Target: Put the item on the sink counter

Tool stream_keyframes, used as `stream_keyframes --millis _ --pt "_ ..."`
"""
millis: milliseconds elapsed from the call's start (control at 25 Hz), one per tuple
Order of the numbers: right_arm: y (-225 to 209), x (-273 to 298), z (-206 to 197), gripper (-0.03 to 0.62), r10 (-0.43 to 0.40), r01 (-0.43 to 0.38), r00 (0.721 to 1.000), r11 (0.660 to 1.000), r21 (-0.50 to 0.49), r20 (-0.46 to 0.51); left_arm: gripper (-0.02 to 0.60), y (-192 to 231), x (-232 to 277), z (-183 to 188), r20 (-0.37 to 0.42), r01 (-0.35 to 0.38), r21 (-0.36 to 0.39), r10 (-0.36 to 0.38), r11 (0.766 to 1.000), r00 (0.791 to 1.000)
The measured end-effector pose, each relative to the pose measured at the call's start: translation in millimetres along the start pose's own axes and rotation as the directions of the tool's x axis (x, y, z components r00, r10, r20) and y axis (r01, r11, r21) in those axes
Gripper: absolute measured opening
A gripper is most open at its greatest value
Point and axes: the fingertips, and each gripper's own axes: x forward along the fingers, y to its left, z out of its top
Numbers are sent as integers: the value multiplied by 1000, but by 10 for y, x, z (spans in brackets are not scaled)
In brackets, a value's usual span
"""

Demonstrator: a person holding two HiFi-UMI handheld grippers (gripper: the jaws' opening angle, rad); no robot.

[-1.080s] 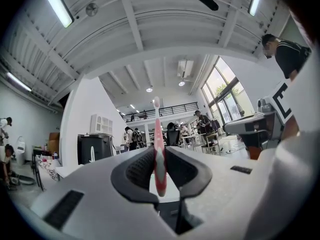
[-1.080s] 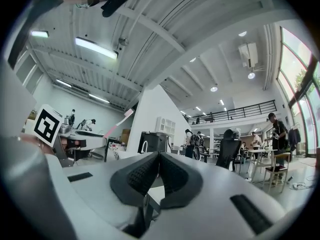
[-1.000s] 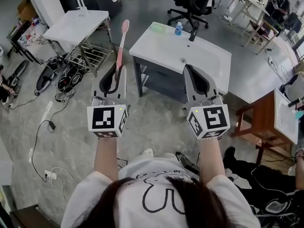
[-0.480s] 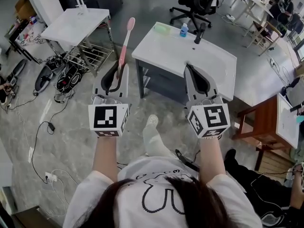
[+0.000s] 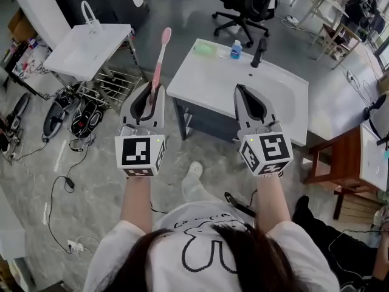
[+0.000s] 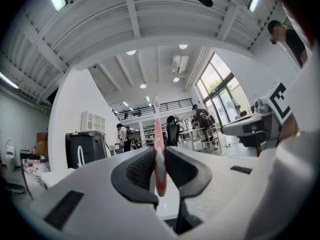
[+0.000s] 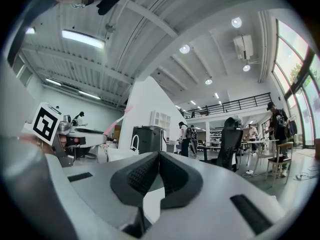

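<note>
A pink toothbrush [image 5: 159,59] stands upright in my left gripper [image 5: 149,91], which is shut on its handle; the brush head points up and away. In the left gripper view the toothbrush [image 6: 159,144] is pinched between the two dark pads. My right gripper [image 5: 244,91] is held level beside it, shut with nothing in it, and its pads [image 7: 172,176] meet in the right gripper view. Both hover in the air at the near edge of the white sink counter [image 5: 213,78], which has a black faucet [image 5: 260,51] at its far side.
A small blue bottle [image 5: 236,48] and a green item [image 5: 205,48] sit at the counter's far edge. A second white table [image 5: 85,50] stands to the left, over a wire rack and cables. An office chair [image 5: 243,2] stands behind; a wooden table [image 5: 340,157] is at right.
The sink counter has come closer and shifted right under the grippers as the person steps toward it. Both grippers keep their pose, and the toothbrush stays gripped.
</note>
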Motion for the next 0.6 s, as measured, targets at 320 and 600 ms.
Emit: stream_keyframes --millis 320,600 --pt "-432 1079 -104 29 -54 54 998 999 -6 -33 72 536 1151 -152 -16 53 -5 -53 999 998" --pt "-897 1762 -316 29 -118 121 991 992 37 -67 72 711 2044 -433 -71 126 -17 -127 992 989"
